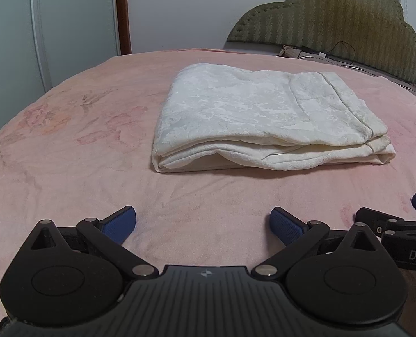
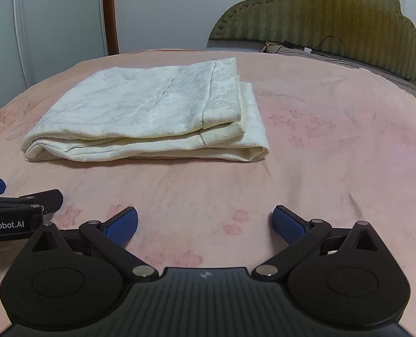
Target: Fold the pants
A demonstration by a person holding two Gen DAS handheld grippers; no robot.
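The cream-white pants (image 1: 264, 118) lie folded into a flat rectangular stack on the pink bedspread (image 1: 67, 154); they also show in the right wrist view (image 2: 146, 112), left of centre. My left gripper (image 1: 203, 224) is open and empty, low over the bedspread, well short of the stack's near edge. My right gripper (image 2: 205, 223) is open and empty too, in front of and right of the stack. Each gripper shows at the edge of the other's view.
An olive padded headboard (image 1: 348, 22) stands at the back right, with a black cable (image 1: 342, 47) and small items at its foot. A white wardrobe door (image 1: 67, 28) and a brown door frame (image 1: 122, 11) stand behind the bed.
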